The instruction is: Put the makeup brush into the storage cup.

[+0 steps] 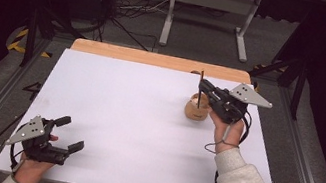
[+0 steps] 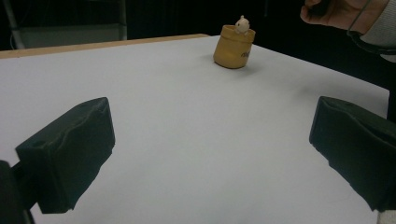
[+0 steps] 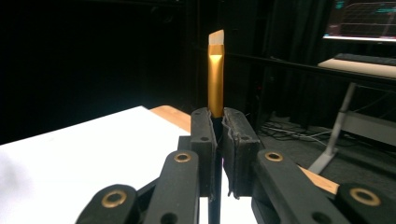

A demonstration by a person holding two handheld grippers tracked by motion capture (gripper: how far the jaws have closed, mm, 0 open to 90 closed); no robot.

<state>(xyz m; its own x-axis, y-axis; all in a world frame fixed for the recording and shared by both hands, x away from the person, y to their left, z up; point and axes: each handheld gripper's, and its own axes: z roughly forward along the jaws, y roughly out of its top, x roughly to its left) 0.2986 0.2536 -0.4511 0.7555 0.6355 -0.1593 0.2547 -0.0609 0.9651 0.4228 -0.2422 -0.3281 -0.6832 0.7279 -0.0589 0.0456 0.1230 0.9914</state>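
Makeup brush (image 3: 215,70) stands upright, clamped in the right gripper (image 1: 200,89) at two o'clock, directly above the yellow cup (image 1: 196,110). Left gripper (image 1: 68,133) rests at seven o'clock, jaws wide and empty.

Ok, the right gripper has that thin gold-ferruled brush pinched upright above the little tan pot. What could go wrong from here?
1. The right gripper pinches the thin black-handled brush with a gold ferrule on a narrow stretch of handle, so it might pivot or slip.
2. The small tan pot with a pale figure on its rim stands free on the white table, so a sideways nudge from the brush could tip it.
3. The left gripper rests open, far from the pot, and cannot steady it.
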